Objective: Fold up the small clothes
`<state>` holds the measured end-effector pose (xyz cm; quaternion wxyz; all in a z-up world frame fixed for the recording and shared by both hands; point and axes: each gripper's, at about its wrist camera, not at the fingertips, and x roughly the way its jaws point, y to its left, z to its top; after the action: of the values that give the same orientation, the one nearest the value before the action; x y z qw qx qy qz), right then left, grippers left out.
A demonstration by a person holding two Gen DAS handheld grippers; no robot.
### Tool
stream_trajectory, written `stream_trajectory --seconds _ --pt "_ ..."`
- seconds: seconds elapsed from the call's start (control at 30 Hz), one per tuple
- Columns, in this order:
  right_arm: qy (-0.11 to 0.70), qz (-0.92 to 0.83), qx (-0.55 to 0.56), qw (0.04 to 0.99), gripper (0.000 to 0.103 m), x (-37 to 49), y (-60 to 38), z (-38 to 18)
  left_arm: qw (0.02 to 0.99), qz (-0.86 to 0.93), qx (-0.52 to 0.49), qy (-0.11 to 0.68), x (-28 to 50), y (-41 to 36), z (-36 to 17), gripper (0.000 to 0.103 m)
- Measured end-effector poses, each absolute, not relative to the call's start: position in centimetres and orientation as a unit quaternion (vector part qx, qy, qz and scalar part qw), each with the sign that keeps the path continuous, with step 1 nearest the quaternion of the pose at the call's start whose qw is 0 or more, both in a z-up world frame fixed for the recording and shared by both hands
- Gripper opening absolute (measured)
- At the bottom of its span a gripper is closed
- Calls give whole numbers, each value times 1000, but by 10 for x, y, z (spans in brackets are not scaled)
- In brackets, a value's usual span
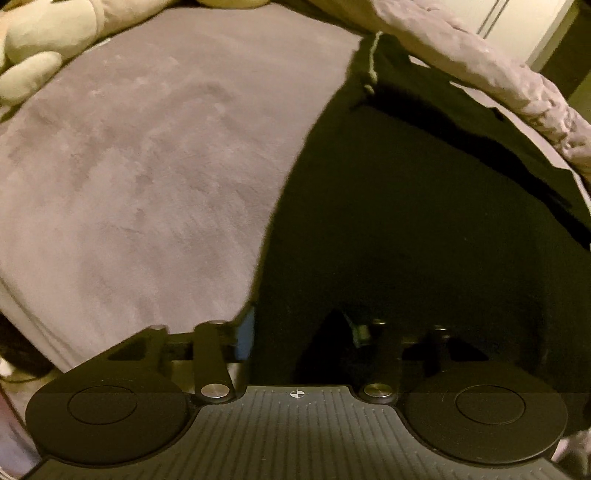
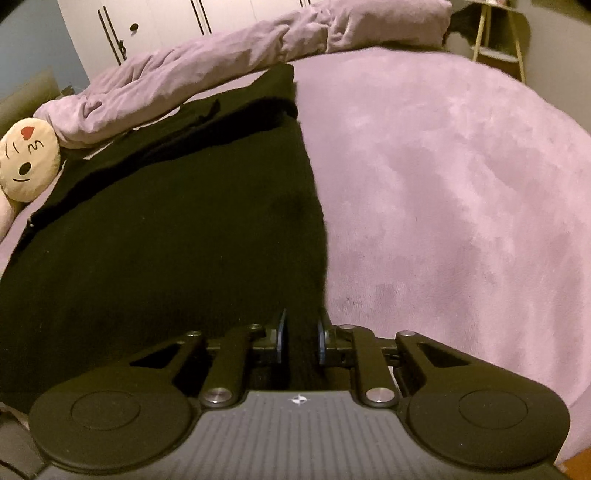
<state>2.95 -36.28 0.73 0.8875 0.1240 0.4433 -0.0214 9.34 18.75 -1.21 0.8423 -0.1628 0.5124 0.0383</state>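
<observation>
The black garment (image 2: 166,229) lies spread flat on the mauve plush blanket (image 2: 443,184), its long straight side edge running away from the right gripper (image 2: 301,338). Beyond that edge the blanket is bare and wide. The right gripper's jaws are narrow, pinching the garment's near hem. The left gripper (image 1: 303,332) sits over the garment's opposite side edge, jaws half-wide; whether they press cloth cannot be told. Past the garment's far end lie a rumpled duvet (image 2: 221,62), an emoji cushion (image 2: 27,162) and a white wardrobe (image 2: 155,18).
</observation>
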Motion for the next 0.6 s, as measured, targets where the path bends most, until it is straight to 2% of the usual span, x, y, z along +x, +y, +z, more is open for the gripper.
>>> stream_trajectory --seconds 0.23,0.27,0.33,0.37,0.6 --pt "472 13 116 874 19 25 -365 7 838 -2 -146 526 91 183 -14 57" --pt "474 18 115 873 18 24 -365 7 836 -7 -147 528 92 182 -14 54" --pt "477 25 123 870 14 25 -365 7 836 -9 -143 529 95 180 -13 29" --pt "477 32 129 869 10 26 -364 9 835 -14 -147 530 97 180 -12 10" --pt "427 85 241 868 9 46 -371 37 843 -75 -210 489 113 178 21 10"
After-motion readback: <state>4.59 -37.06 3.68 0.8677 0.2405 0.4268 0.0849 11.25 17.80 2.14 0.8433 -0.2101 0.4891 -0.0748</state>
